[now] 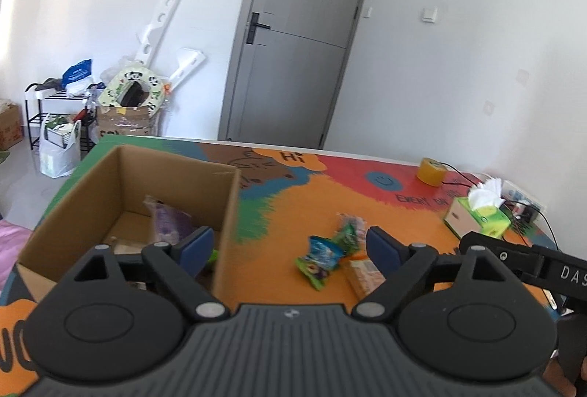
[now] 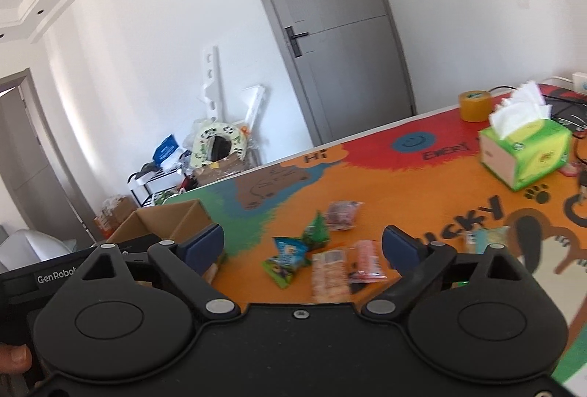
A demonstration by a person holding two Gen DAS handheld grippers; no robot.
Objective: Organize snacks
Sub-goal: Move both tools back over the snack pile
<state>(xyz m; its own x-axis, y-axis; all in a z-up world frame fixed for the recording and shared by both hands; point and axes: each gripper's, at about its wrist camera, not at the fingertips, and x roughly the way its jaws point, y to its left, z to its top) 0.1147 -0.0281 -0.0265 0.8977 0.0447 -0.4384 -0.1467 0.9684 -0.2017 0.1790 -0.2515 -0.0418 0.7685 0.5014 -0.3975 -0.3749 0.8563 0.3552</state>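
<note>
An open cardboard box [image 1: 227, 213] stands at the table's left, with a purple snack packet [image 1: 170, 223] inside; it also shows in the right wrist view [image 2: 161, 219]. Several snack packets lie on the orange table to its right: a blue and green one [image 1: 319, 259], a green one [image 1: 348, 235], a cracker pack [image 2: 329, 274], a pink pack [image 2: 367, 259] and a dark red one [image 2: 342, 215]. My left gripper [image 1: 290, 248] is open and empty, above the box's right wall. My right gripper [image 2: 302, 248] is open and empty, above the packets.
A green tissue box [image 2: 524, 153] and a yellow tape roll [image 2: 475, 105] stand at the table's far right, with cables behind. Another small packet [image 2: 484, 237] lies to the right. A grey door [image 1: 304, 41] and floor clutter [image 1: 124, 103] are beyond the table.
</note>
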